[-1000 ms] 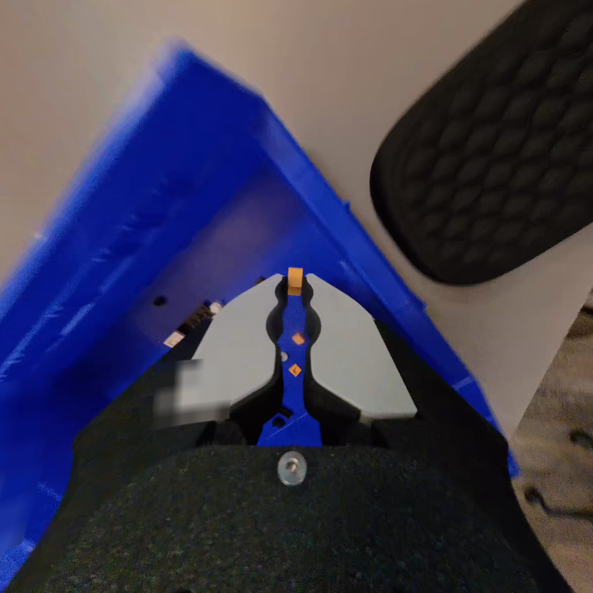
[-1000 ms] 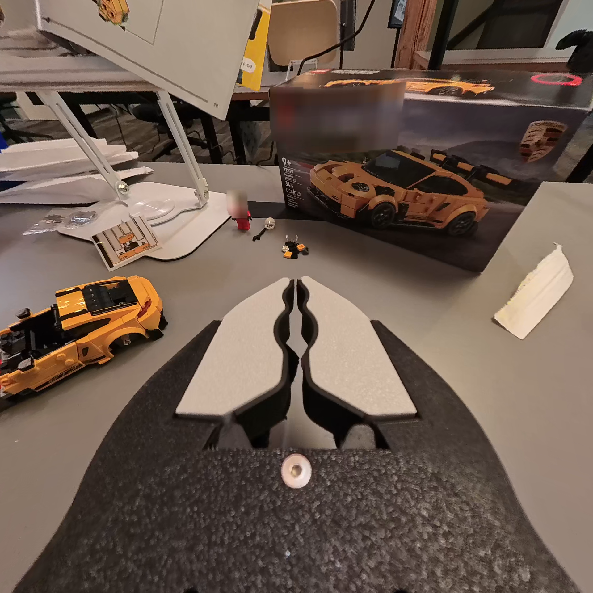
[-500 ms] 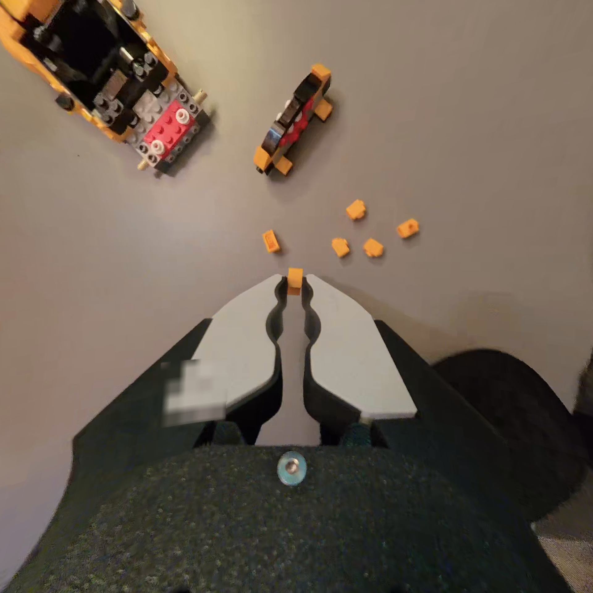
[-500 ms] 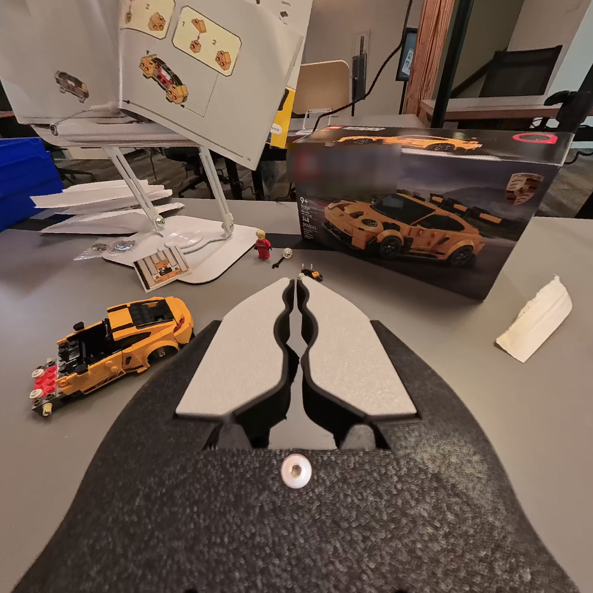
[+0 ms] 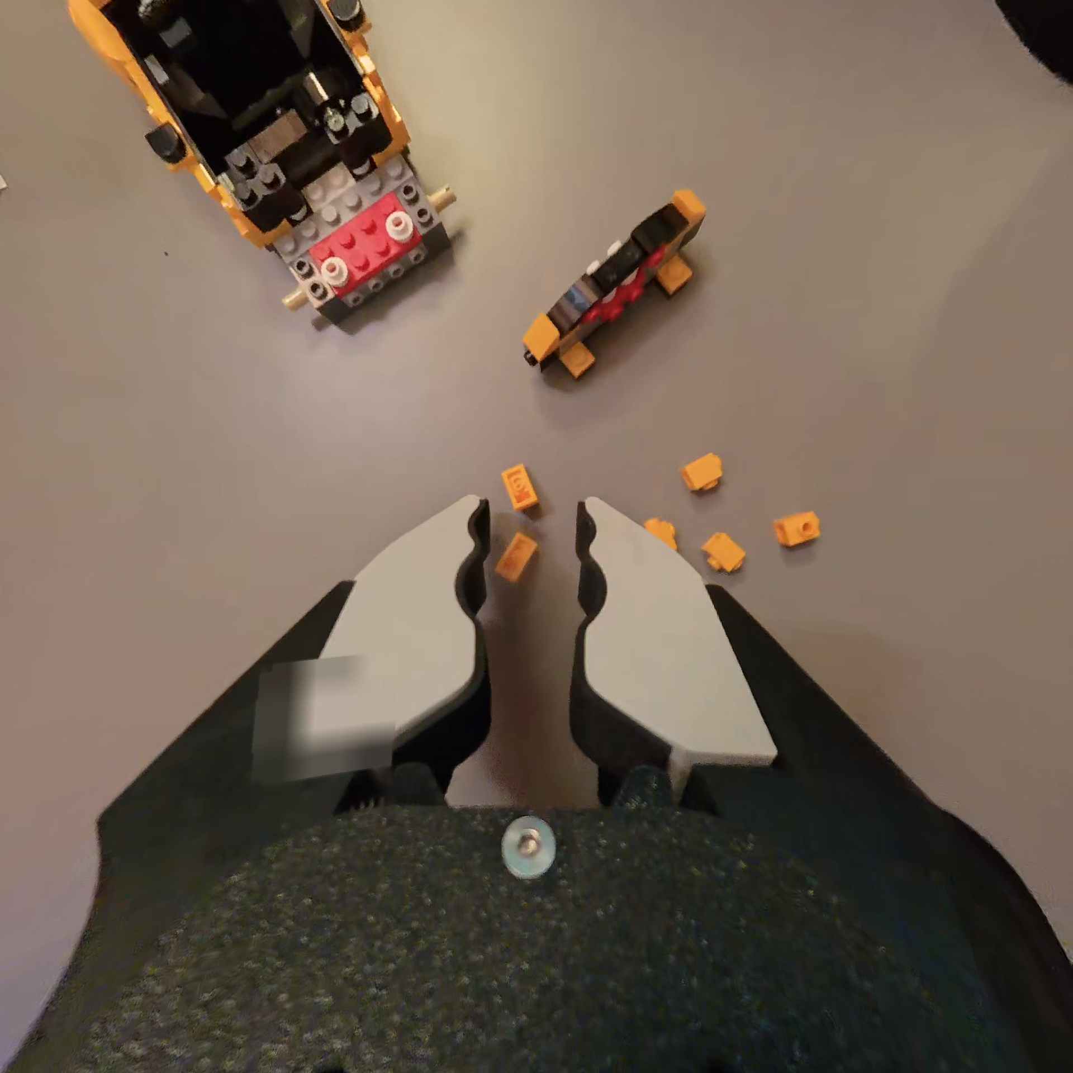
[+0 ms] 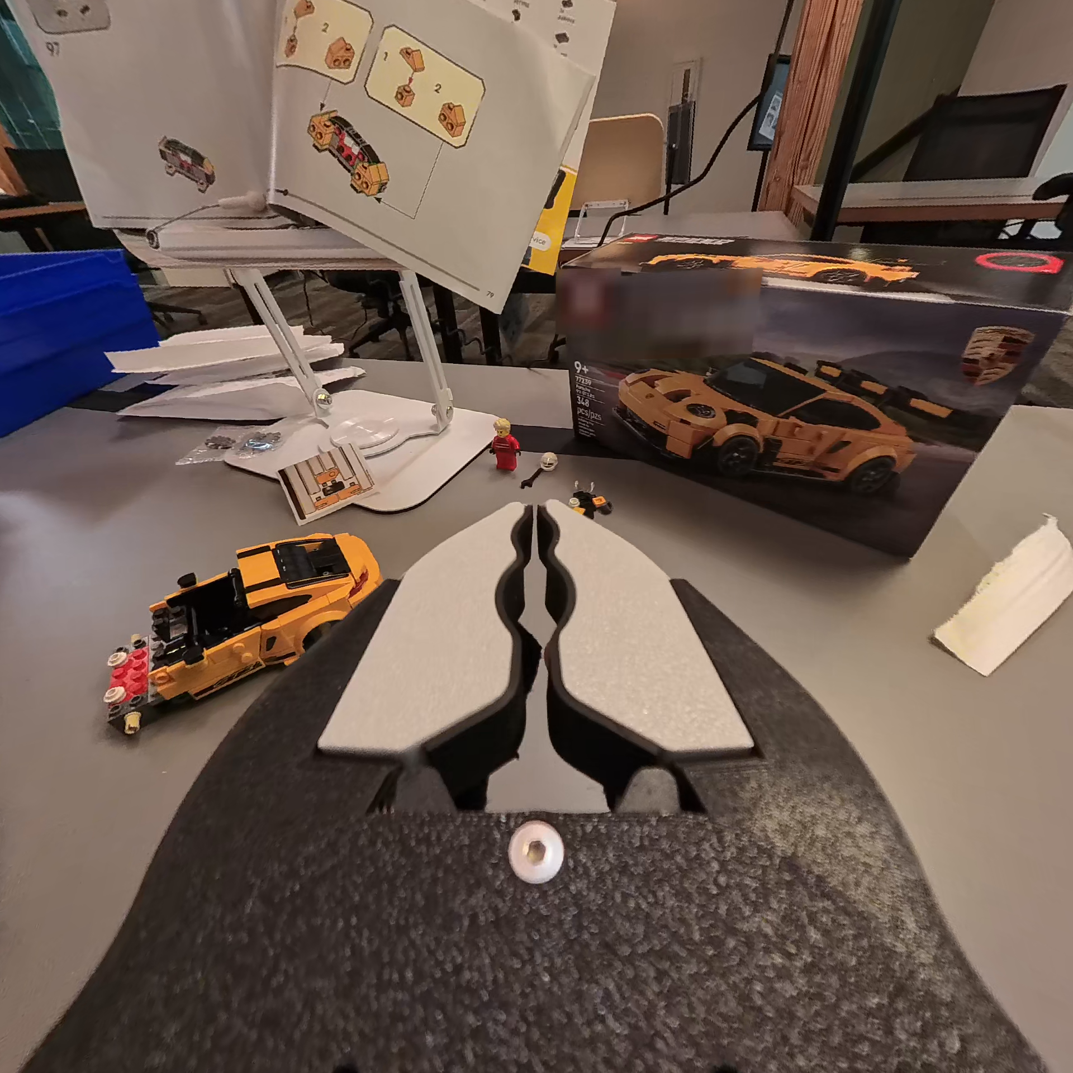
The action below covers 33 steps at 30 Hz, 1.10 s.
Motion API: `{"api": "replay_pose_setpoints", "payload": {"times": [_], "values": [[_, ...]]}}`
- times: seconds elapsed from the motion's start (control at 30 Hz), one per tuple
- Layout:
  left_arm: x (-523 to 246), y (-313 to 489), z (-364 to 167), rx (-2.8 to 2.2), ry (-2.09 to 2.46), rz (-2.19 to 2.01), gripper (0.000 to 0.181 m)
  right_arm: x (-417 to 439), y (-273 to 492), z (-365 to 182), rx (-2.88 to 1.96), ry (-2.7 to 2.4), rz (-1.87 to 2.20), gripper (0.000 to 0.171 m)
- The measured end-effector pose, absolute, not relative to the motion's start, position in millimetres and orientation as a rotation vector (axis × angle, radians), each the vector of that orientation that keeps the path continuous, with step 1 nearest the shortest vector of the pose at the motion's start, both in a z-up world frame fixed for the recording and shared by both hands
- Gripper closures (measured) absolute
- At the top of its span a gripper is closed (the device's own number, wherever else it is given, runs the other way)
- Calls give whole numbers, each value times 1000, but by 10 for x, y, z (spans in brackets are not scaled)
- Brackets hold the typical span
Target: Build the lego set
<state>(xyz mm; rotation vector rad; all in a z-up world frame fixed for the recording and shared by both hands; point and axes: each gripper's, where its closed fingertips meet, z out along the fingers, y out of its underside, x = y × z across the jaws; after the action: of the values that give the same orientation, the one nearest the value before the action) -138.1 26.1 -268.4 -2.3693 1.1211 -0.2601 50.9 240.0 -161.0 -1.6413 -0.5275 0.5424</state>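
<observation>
Your left gripper [image 5: 533, 514] hangs spread wide and empty over loose orange bricks [image 5: 515, 556]. Your right gripper [image 6: 535, 511] is pinched together, empty. The car [image 6: 244, 615] is mostly built; its rear sub-assembly [image 5: 615, 284] lies apart, unattached.

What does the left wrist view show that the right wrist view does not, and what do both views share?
Only the left wrist view: loose orange bricks on the table, such as one ahead of the open left gripper, and a small black, red and orange sub-assembly. Only the right wrist view: the set's box, the instruction booklet on a white stand, a minifigure, a blue bin and the shut, empty right gripper. Both: the part-built orange car and the grey table.
</observation>
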Motion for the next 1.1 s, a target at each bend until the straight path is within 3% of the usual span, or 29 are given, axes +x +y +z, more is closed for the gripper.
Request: {"api": "replay_pose_setpoints", "payload": {"times": [0.23,0.37,0.57,0.7,0.83,0.93,1.1], "values": [[-1445,444,-2610,-2479,882,-483,181,501,2388,-1612,-1640,-541,538,170],[-1631,602,-2620,-2555,703,-512,174,486,2372,-1607,-1636,-553,540,170],[-1534,338,-2663,-2511,1110,-455,162,465,2358,-1616,-1639,-564,548,170],[-1465,333,-2730,-2529,1127,-489,161,459,2348,-1612,-1633,-573,541,170],[-1410,406,-2677,-2458,1128,-471,172,405,2302,-1605,-1622,-605,572,170],[-1274,461,-2464,-2310,1057,-536,172,130,2007,-1500,-1509,-782,702,169],[-907,469,-1884,-2020,650,-1129,173,-492,791,-1555,-1214,-1350,1029,164]]}}
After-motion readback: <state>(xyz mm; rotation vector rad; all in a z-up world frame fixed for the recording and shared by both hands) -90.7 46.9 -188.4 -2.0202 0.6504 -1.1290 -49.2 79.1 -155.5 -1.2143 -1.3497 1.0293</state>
